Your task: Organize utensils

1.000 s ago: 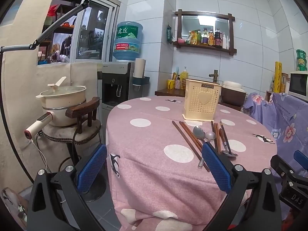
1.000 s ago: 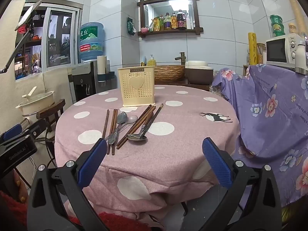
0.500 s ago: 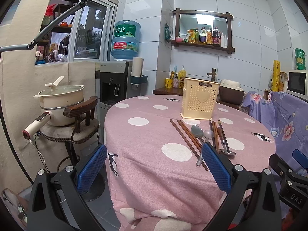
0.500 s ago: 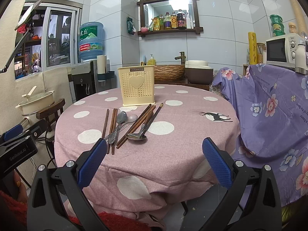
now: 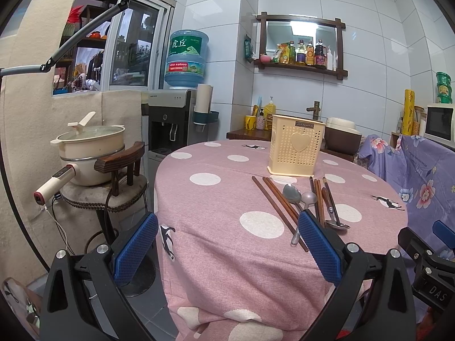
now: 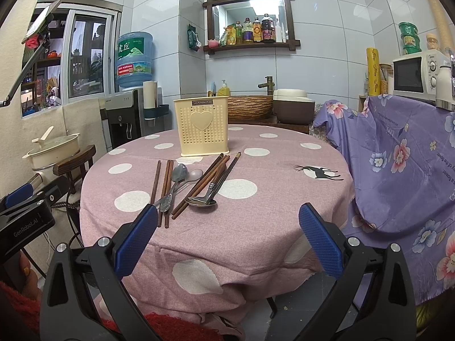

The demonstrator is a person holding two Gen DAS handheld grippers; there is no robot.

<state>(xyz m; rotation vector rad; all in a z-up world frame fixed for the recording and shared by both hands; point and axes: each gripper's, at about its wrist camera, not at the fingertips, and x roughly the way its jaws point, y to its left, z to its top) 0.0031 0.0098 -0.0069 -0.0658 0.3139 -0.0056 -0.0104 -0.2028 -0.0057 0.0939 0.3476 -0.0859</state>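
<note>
Both grippers sat off the near edge of the round table (image 6: 284, 227), fingers spread wide, nothing held. Left gripper (image 5: 227, 248) was at the table's left-front edge; right gripper (image 6: 227, 240) was at the front, centred.

Utensils lay loose mid-table, just in front of the cream utensil holder (image 6: 201, 126), which stood upright toward the far side. Left to right in the right wrist view: a group of brown chopsticks (image 6: 162, 187), two spoons (image 6: 177, 177) with handles crossing, more chopsticks (image 6: 203, 183) fanned diagonally, then a ladle-type spoon (image 6: 201, 201) with its bowl nearest the front edge. Several pieces overlapped or touched; exact chopstick count unclear.

Obstacles: a wooden chair (image 5: 119, 176) carrying a cream pot (image 5: 91, 147) stood just left of the table, with a water dispenser (image 5: 170, 119) behind it. Purple floral fabric (image 6: 398, 170) draped over something close on the right. Sink and counter (image 6: 256, 110) stood right behind the holder.

Bare tablecloth ran right of the utensils and along the front rim.
</note>
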